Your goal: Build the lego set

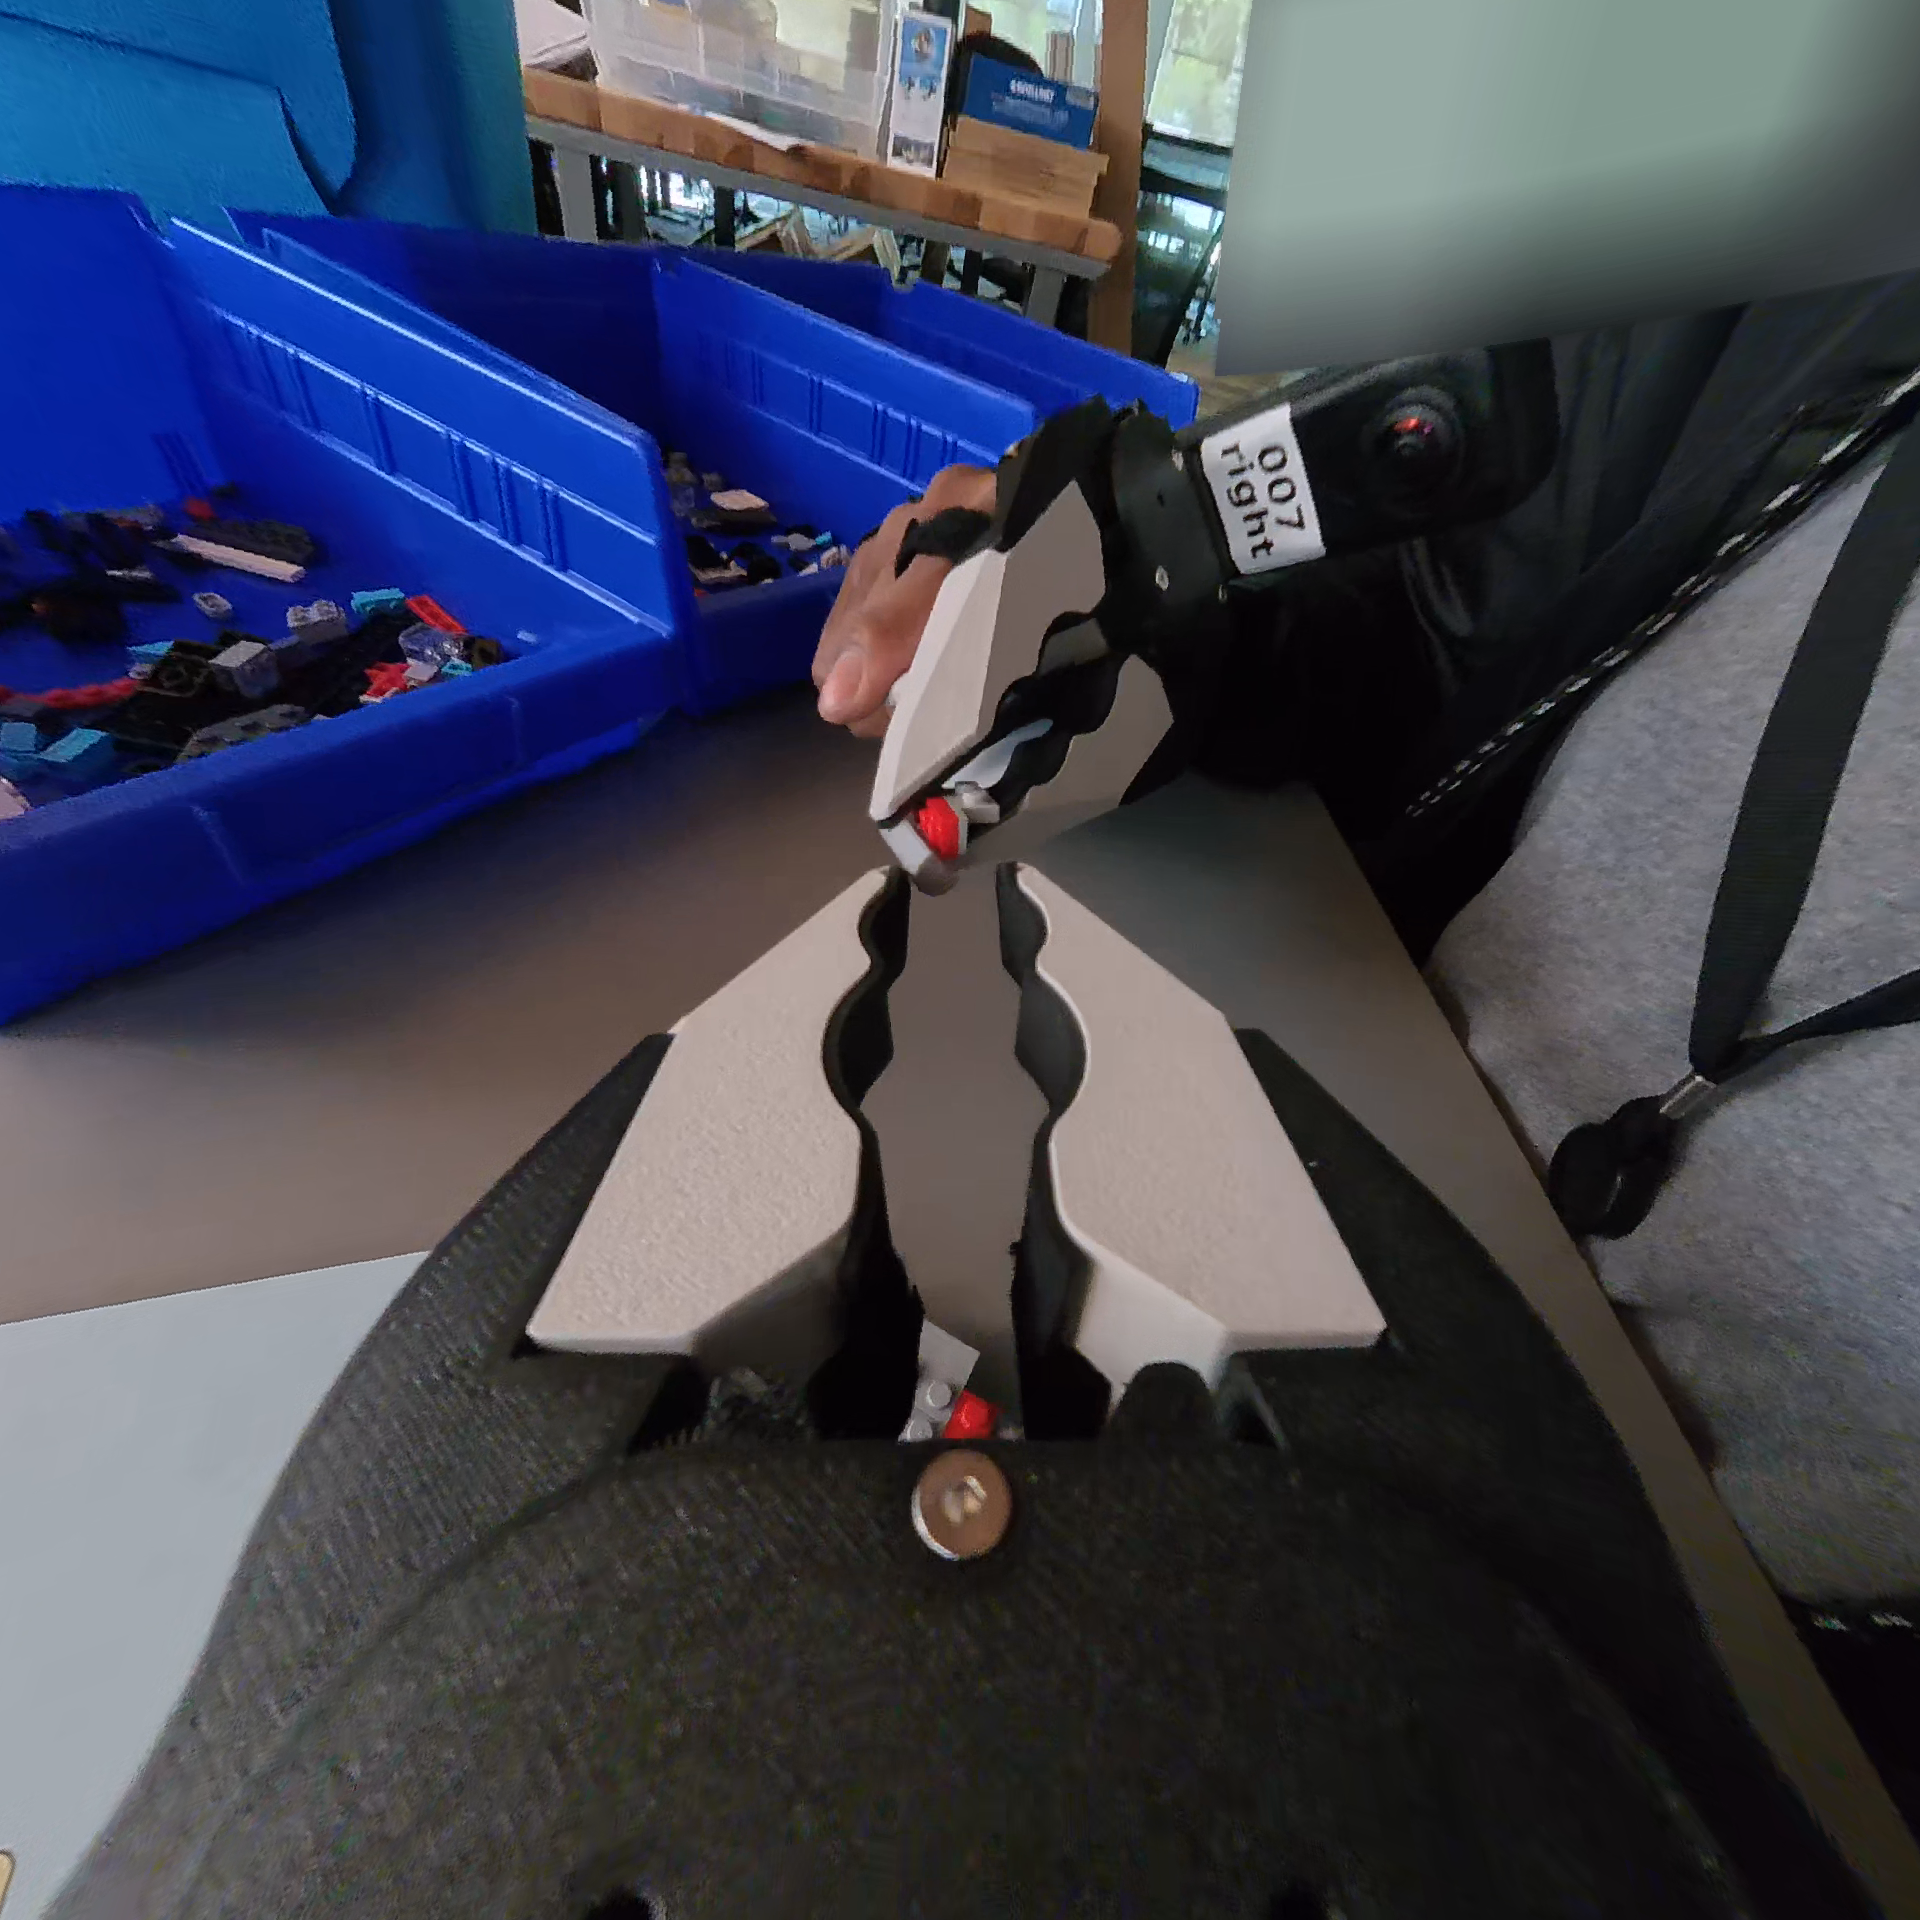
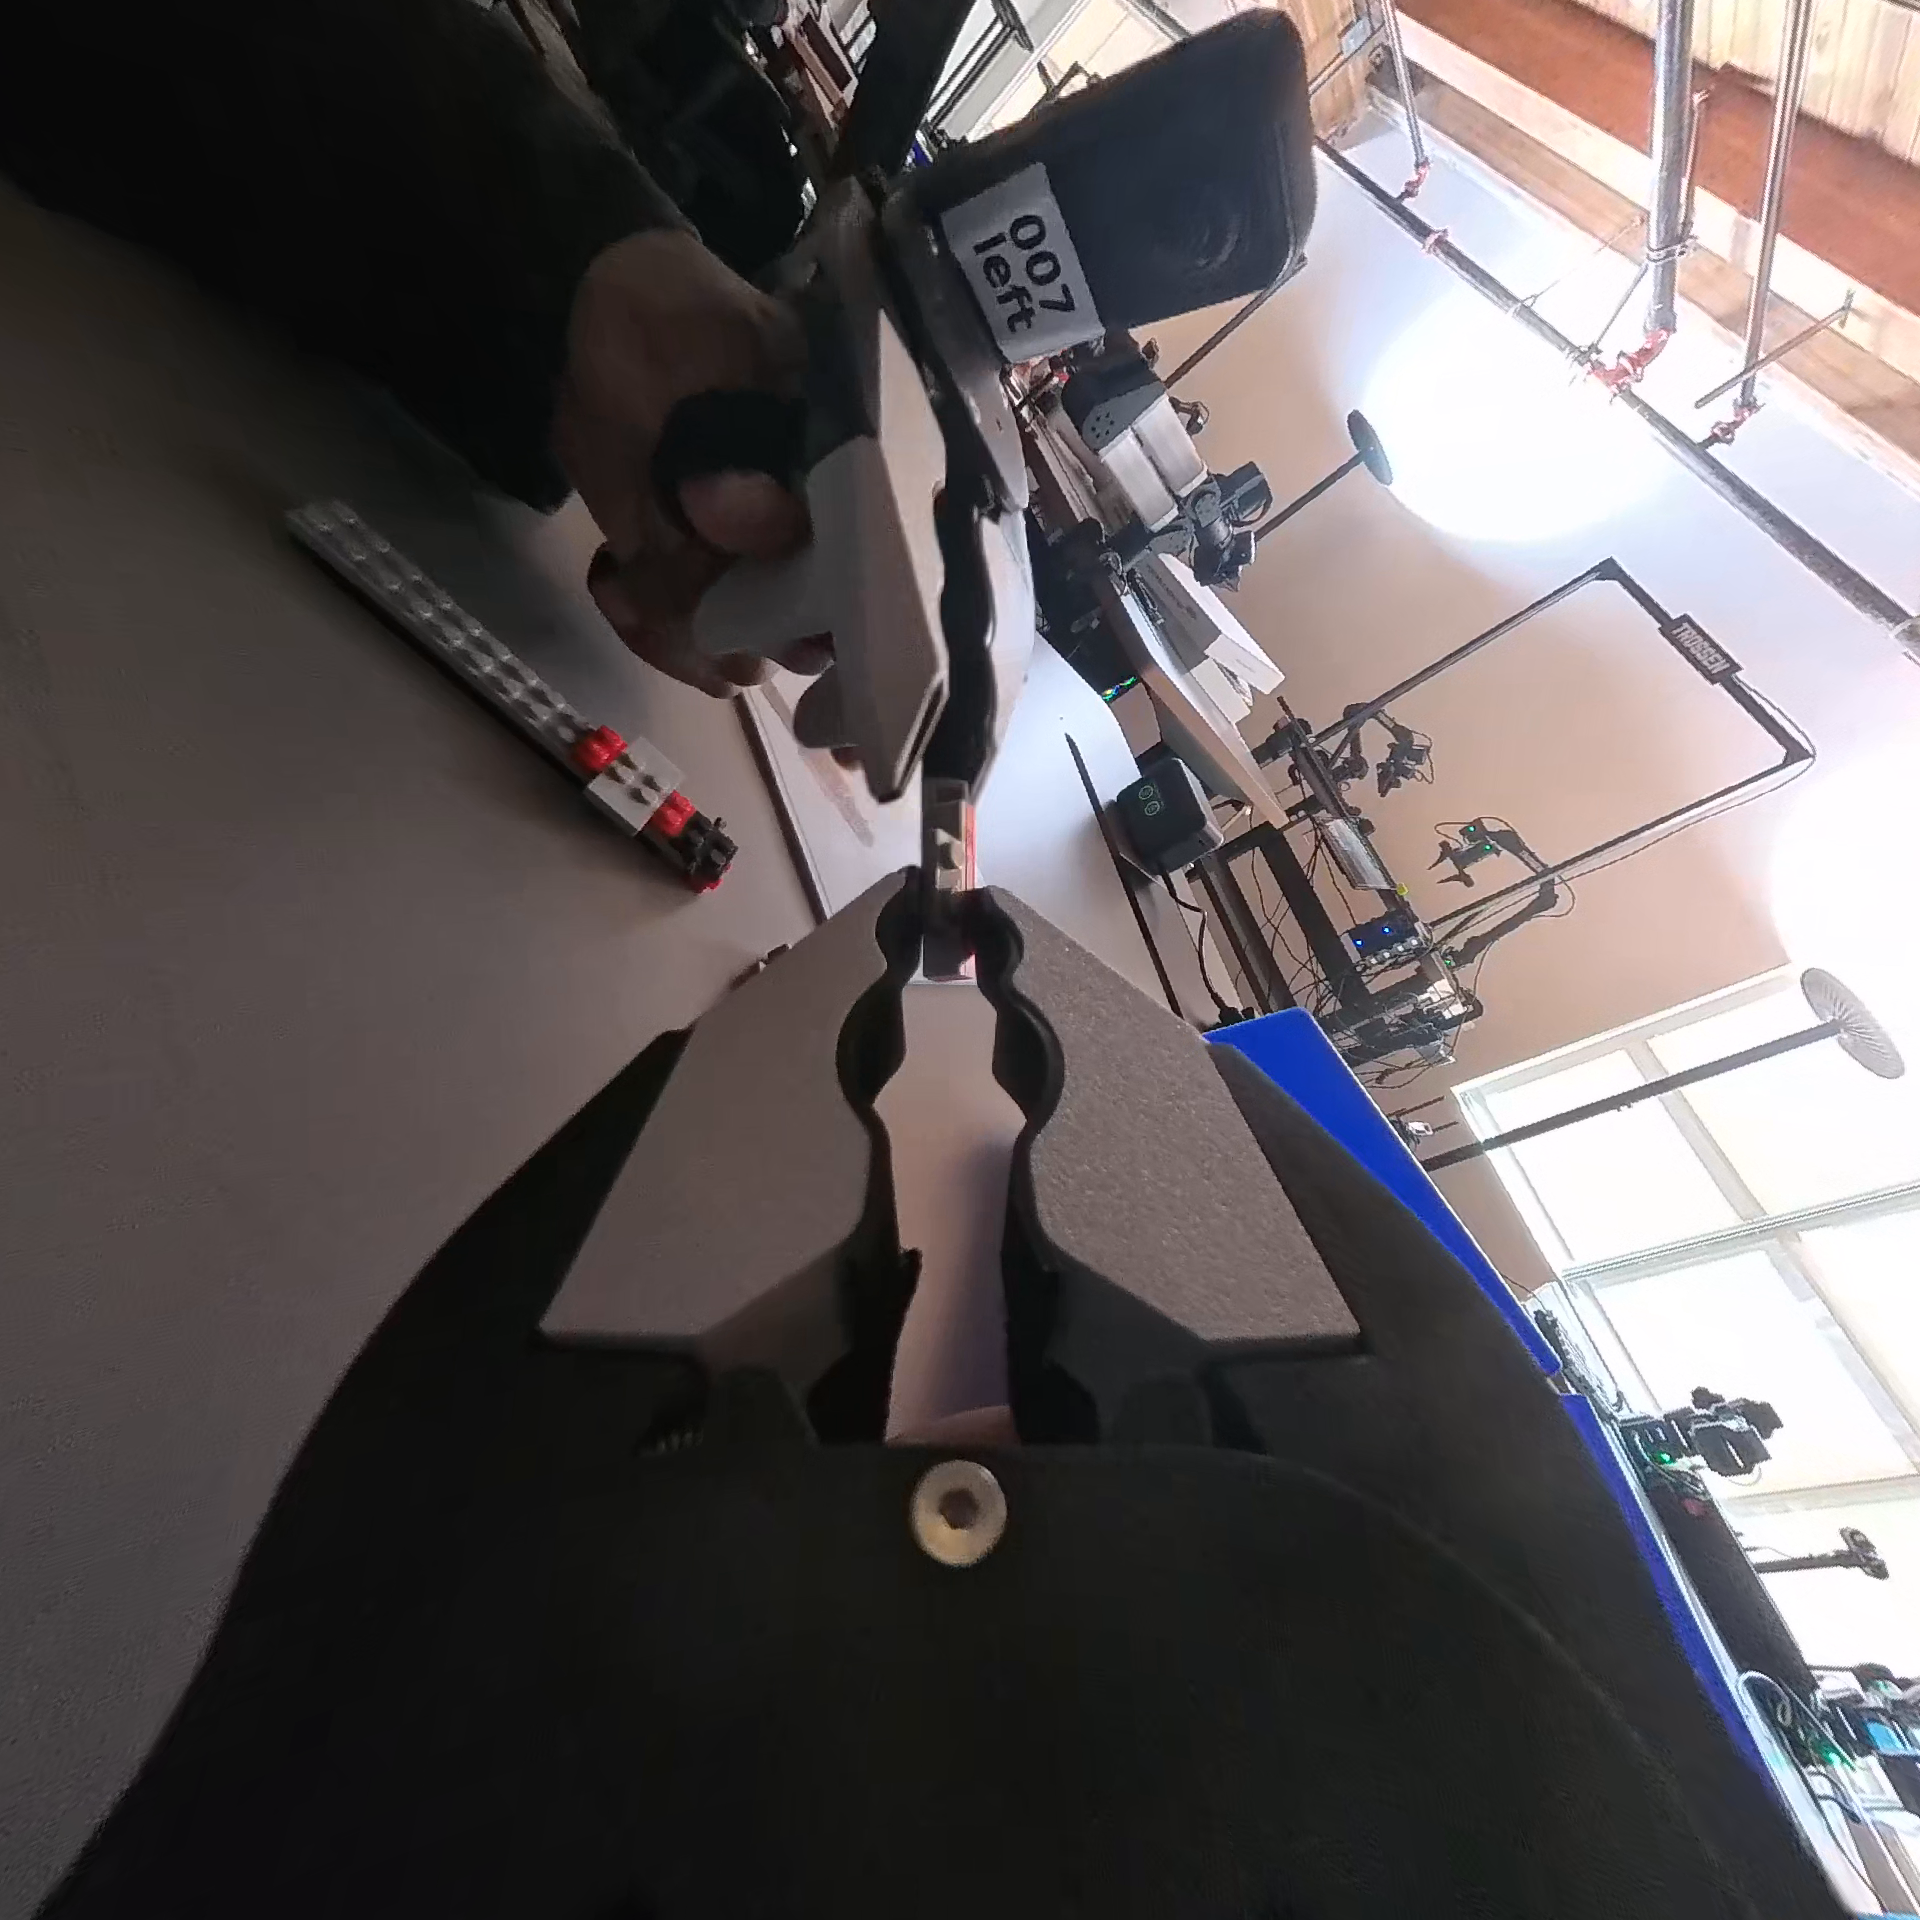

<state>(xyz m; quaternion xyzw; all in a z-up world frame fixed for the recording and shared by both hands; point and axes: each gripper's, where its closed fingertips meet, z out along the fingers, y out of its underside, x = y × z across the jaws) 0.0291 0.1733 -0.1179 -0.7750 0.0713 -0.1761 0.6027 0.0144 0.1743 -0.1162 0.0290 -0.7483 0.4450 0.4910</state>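
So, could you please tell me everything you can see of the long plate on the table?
The long plate is a narrow grey Lego strip, plastic by its look, with two rows of studs. One end is built up: red pieces, a light grey brick across it, then more red and black pieces at the tip. The rest is bare studs. It lies flat on the grey table, and nothing else touches it. The left gripper and right gripper meet at a small piece, apart from it.

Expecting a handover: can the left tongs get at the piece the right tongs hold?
Probably yes. The left tongs are open and empty, tips just short of the piece, which sticks out past the right tongs; nothing lies between.
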